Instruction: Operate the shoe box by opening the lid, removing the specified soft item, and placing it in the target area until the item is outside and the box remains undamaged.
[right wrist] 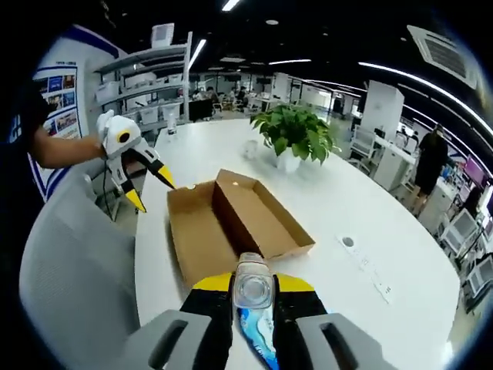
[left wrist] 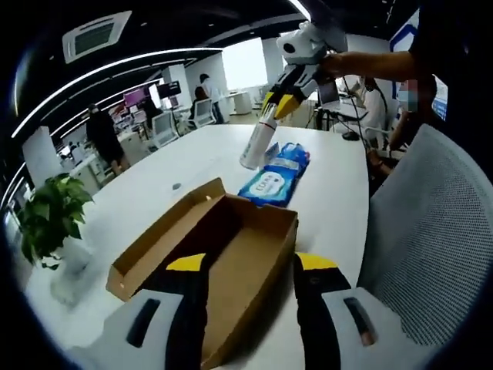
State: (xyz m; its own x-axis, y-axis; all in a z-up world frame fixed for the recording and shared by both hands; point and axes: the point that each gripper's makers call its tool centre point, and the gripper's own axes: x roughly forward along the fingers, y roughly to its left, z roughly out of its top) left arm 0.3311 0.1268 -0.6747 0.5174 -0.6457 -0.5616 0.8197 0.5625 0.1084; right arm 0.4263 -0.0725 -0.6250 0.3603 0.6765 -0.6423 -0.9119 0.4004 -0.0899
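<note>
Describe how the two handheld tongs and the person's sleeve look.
Left tongs: two black fingers with yellow tips, rising from pale grey shells with dark slots. Right tongs: the same build, black with yellow tips on grey shells; seen from the left gripper view the body is a white housing. The person's sleeve is dark.

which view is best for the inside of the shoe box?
Right gripper view: the shoe box sits open toward the camera, floor and far walls visible, lid flat beside it. Left gripper view shows the box close up, partly hidden behind the jaws.
</note>
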